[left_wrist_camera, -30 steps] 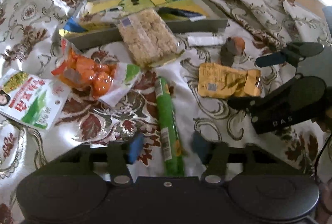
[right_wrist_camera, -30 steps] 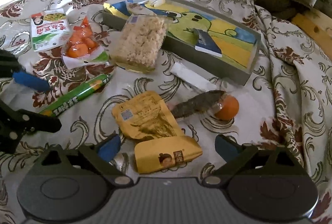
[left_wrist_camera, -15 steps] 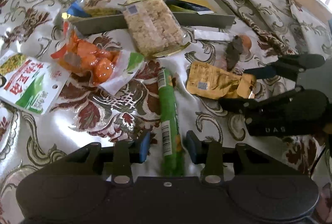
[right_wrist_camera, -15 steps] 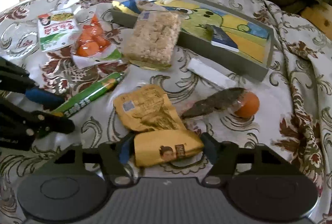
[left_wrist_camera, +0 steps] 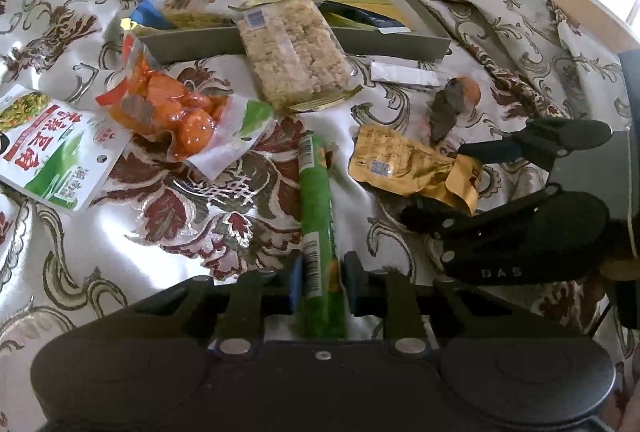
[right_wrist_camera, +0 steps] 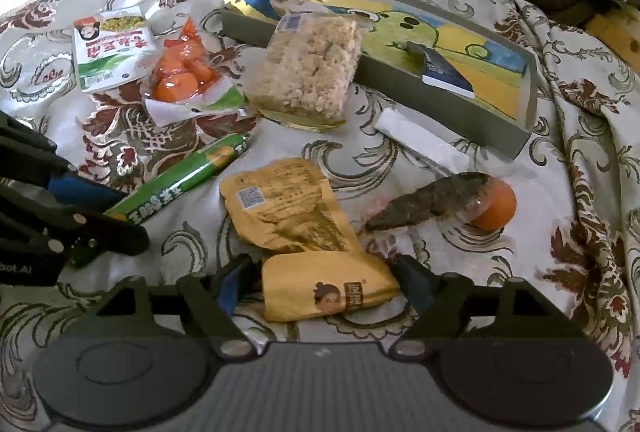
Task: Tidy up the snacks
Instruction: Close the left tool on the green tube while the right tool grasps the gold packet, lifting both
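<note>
On a cream tablecloth (left_wrist_camera: 120,252) with dark red floral figures, the snacks lie scattered in front of a shallow grey box (left_wrist_camera: 400,46) at the far side. Seen from the left wrist, farthest left is a white and green packet (left_wrist_camera: 56,156) with red characters, and just right of it a clear bag of orange pieces (left_wrist_camera: 176,112) whose white and green end overlaps the cloth. Next comes a clear-wrapped puffed rice cake (left_wrist_camera: 296,52), its far end leaning up on the near wall of the box. In the middle a long green stick snack (left_wrist_camera: 318,216) runs from near to far; the left gripper (left_wrist_camera: 322,282) has just been closing, and its blue pads now sit against both sides of the stick's near end, pinching it. Further right lies a yellow pouch (right_wrist_camera: 288,208), and touching its near edge a second, smaller yellow packet (right_wrist_camera: 328,292) with a printed figure. The right gripper (right_wrist_camera: 320,282) straddles this smaller packet: its jaws have just been widening a little, and the pads stand on either side of it with a small gap showing on the left, so they are spread rather than gripping. Beyond, a white wrapped strip (right_wrist_camera: 420,140) lies just beside the box, and to the right a dark dried fish in clear wrap (right_wrist_camera: 428,200) touches an orange ball (right_wrist_camera: 494,206). A dark blue packet (right_wrist_camera: 444,72) lies inside the box.
</note>
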A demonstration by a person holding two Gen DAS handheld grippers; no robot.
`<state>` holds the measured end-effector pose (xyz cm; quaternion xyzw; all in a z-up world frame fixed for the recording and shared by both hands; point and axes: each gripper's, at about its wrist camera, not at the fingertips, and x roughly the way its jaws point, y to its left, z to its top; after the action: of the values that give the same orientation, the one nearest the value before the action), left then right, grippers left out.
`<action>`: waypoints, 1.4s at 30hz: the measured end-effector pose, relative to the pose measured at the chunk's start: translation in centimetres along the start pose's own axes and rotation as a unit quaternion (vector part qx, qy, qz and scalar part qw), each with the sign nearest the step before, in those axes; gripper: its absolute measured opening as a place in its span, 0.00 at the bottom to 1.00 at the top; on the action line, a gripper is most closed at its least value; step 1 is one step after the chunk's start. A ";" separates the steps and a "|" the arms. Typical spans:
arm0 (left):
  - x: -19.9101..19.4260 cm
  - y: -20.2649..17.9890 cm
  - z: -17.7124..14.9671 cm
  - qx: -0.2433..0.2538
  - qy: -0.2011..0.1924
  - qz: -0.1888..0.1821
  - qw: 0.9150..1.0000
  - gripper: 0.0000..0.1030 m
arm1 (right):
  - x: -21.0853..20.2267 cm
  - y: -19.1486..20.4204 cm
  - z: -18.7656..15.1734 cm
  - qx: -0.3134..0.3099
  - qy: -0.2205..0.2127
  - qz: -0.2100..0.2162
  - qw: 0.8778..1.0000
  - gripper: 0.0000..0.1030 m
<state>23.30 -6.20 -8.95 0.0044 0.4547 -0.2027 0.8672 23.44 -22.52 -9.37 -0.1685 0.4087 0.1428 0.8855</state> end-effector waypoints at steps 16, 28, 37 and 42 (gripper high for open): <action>0.5 1.7 -0.1 -0.088 0.010 -0.019 0.996 0.22 | 0.1 0.9 0.4 -0.018 0.005 -0.012 1.000 0.71; -0.6 1.4 0.0 -0.104 0.018 -0.023 0.994 0.18 | -0.4 0.9 0.7 -0.004 0.001 -0.009 1.000 0.61; -2.7 1.0 -0.2 -0.109 -0.023 -0.023 0.993 0.17 | -2.8 1.6 0.6 -0.012 -0.039 -0.035 0.999 0.60; -3.3 0.9 0.1 -0.107 -0.047 -0.044 0.992 0.18 | -4.3 2.3 0.8 -0.025 -0.081 -0.076 0.993 0.60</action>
<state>22.01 -4.24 -6.41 -0.1179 0.4323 -0.1904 0.8735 20.42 -20.59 -5.98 -0.2091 0.3176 0.0983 0.9196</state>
